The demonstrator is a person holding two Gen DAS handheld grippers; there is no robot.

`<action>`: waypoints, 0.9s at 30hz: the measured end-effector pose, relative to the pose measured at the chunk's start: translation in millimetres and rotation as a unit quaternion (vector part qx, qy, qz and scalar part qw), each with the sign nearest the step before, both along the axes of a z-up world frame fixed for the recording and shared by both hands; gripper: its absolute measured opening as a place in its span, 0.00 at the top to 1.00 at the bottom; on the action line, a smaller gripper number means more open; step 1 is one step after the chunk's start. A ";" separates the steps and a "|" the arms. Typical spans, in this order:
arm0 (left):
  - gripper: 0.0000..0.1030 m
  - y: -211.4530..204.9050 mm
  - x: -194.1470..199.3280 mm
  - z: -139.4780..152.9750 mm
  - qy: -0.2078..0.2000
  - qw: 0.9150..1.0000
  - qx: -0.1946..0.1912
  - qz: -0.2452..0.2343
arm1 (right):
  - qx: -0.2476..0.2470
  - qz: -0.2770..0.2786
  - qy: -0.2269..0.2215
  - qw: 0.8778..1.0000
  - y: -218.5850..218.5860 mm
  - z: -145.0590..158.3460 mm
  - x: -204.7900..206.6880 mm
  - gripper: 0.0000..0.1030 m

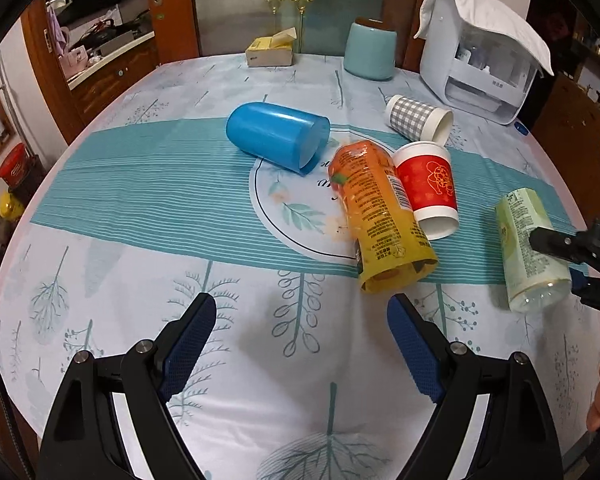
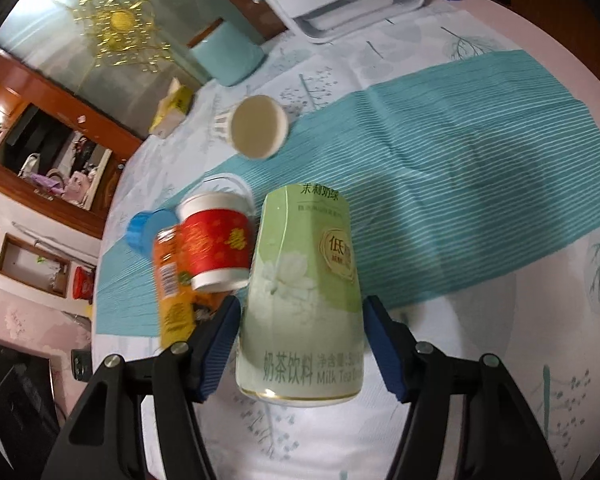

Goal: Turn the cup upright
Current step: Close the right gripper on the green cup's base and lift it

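Several cups lie on their sides on the table. A green milk-tea cup [image 1: 530, 248] lies at the right; in the right wrist view the green cup [image 2: 300, 300] sits between my right gripper's [image 2: 300, 344] open blue pads, which flank it closely without clear contact. The right gripper [image 1: 572, 264] shows at the right edge of the left wrist view. A red paper cup [image 1: 430, 188], an orange-yellow cup [image 1: 380, 212], a blue plastic cup [image 1: 276, 136] and a grey checked cup [image 1: 418, 118] lie further in. My left gripper [image 1: 300, 344] is open and empty above the cloth near the front.
A white appliance [image 1: 480, 68] under a cloth stands at the back right, a teal container [image 1: 370, 54] and a yellow tissue box [image 1: 270, 50] at the back. The round table [image 1: 100, 320] has a leaf-print cloth. Wooden cabinets stand behind on the left.
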State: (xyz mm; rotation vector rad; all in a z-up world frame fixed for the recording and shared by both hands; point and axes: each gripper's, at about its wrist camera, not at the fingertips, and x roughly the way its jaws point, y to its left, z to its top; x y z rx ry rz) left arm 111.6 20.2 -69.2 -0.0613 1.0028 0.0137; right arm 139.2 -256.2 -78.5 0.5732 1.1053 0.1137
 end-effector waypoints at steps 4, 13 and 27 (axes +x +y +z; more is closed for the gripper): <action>0.16 8.2 -10.1 7.6 -0.013 1.000 -0.001 0.015 | 0.005 0.014 -0.008 1.000 12.8 10.1 -17.0 0.39; 0.16 15.2 -33.4 12.3 -0.009 1.000 0.011 0.011 | 0.003 0.054 -0.020 0.998 48.6 20.0 -59.5 0.38; 0.16 23.3 -59.3 9.6 0.005 1.000 0.007 0.005 | 0.061 0.046 0.016 0.997 74.6 -9.5 -83.3 0.38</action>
